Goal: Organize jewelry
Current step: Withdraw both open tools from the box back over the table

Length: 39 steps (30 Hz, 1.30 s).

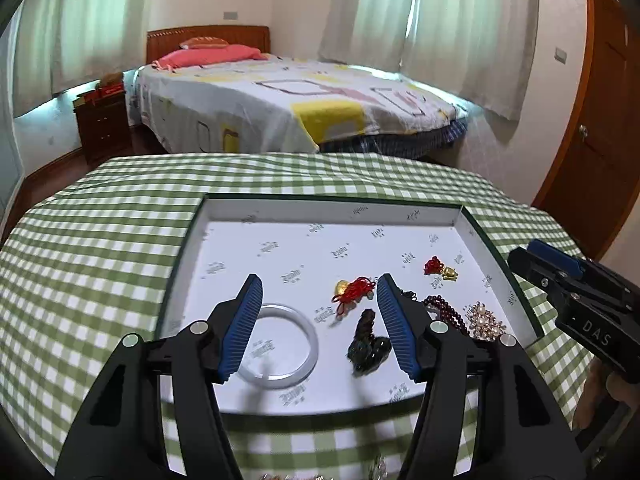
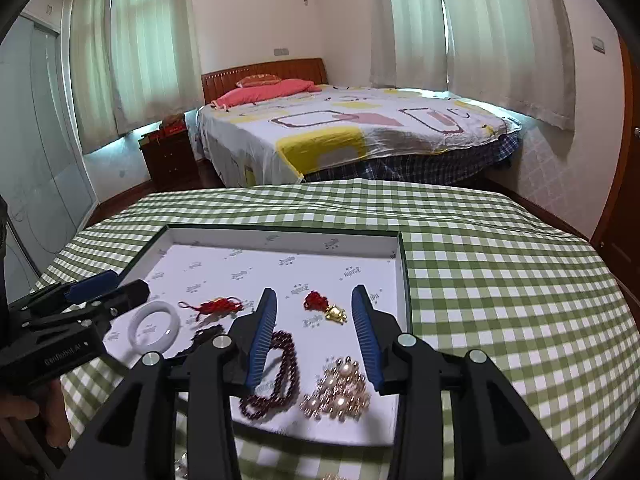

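A white tray (image 1: pixel 332 210) lined with printed paper lies on the green checked cloth. It holds a white bangle (image 1: pixel 276 352), a red cord knot with a gold piece (image 1: pixel 352 294), a dark bead bracelet (image 1: pixel 368 344), a red tassel with a gold charm (image 1: pixel 440 270), a dark red bead strand (image 1: pixel 444 312) and a pearl cluster (image 1: pixel 486 322). My left gripper (image 1: pixel 320 284) hovers open above the bangle and the dark bracelet, touching neither. My right gripper (image 2: pixel 315 291) hangs open over the bead strand (image 2: pixel 276 376) and the pearl cluster (image 2: pixel 340 392), gripping nothing.
The checked cloth (image 2: pixel 500 280) covers the table around the tray, with wide room to the right. Beyond the table's far edge stand a bed (image 2: pixel 360 140) and a dark nightstand (image 2: pixel 168 156). A hand (image 2: pixel 24 412) holds the left gripper's handle.
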Motion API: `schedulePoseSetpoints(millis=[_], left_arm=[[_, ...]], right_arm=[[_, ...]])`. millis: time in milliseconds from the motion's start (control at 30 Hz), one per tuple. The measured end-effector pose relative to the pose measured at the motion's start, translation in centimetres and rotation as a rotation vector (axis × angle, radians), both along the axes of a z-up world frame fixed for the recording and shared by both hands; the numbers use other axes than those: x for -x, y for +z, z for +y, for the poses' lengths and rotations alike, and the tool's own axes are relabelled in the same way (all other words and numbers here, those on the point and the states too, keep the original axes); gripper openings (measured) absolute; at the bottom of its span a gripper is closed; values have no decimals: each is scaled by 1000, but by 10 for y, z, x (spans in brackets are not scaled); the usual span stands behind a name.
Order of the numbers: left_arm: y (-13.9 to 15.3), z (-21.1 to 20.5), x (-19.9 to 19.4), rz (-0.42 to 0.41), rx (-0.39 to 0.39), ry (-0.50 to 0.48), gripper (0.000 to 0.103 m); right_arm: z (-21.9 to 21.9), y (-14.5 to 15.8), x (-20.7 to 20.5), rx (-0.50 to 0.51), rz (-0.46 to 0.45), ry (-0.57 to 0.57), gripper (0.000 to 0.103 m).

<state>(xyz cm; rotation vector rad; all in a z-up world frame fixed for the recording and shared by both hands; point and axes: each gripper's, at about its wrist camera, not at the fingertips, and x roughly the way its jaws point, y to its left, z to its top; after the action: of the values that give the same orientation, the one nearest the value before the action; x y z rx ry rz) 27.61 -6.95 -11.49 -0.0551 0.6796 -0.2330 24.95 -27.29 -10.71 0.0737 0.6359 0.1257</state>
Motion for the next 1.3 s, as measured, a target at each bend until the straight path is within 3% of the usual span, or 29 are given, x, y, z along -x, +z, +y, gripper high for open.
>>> schedulePoseSetpoints(millis=[433, 900, 1300], left_arm=[[3, 36, 56, -31, -3, 75, 58], [-19, 51, 109, 2, -33, 92, 58], [-44, 45, 115, 55, -49, 76, 58]], right_arm=[[10, -4, 50, 14, -5, 1, 40], [16, -23, 93, 22, 23, 9, 40], [21, -40, 108, 26, 57, 22, 40]])
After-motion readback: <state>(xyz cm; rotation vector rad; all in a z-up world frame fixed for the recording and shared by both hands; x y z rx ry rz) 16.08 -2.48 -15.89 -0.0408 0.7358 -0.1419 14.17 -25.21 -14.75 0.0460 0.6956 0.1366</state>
